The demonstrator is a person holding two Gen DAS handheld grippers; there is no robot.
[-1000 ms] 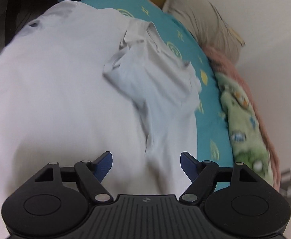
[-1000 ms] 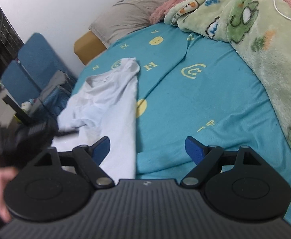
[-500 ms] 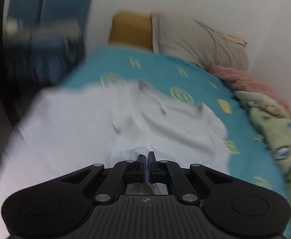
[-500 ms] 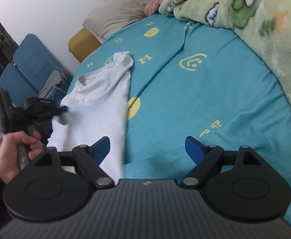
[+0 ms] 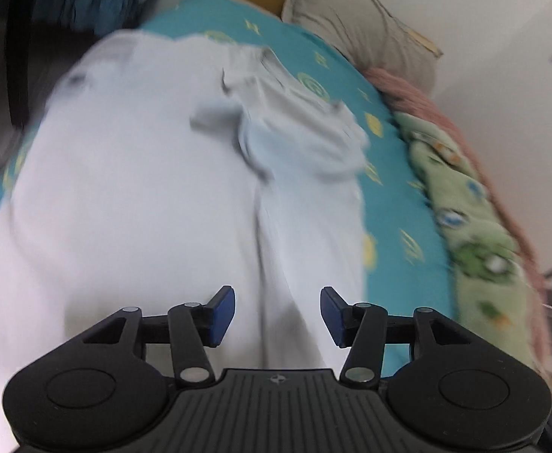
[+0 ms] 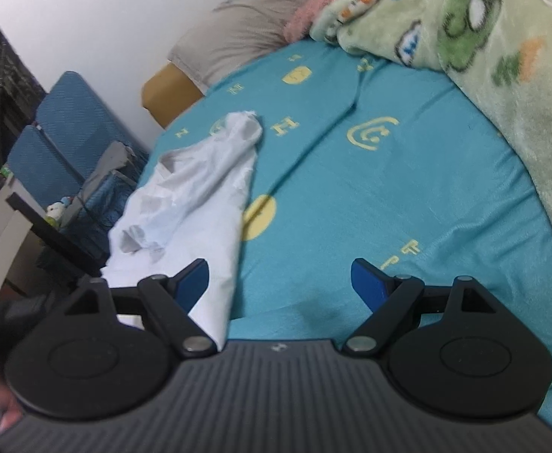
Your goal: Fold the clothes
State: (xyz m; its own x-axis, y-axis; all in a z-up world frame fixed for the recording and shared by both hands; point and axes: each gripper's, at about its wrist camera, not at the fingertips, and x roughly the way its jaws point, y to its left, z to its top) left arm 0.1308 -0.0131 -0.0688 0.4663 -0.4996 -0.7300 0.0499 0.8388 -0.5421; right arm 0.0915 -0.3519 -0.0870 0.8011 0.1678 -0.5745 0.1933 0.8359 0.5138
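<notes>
White T-shirt [image 6: 196,196] lies crumpled on teal bed sheet [image 6: 389,196], near bed's left edge, sleeve bunched on top. Left claw [image 5: 277,311] above shirt's lower part, jaws apart, just been opening, no cloth pinched between pads. Right claw [image 6: 279,283] jaws wide apart over sheet, left pad over shirt's hem edge, nothing gripped. Green blanket [image 6: 483,56] well apart at right; grey pillow [image 6: 253,26] at head.
</notes>
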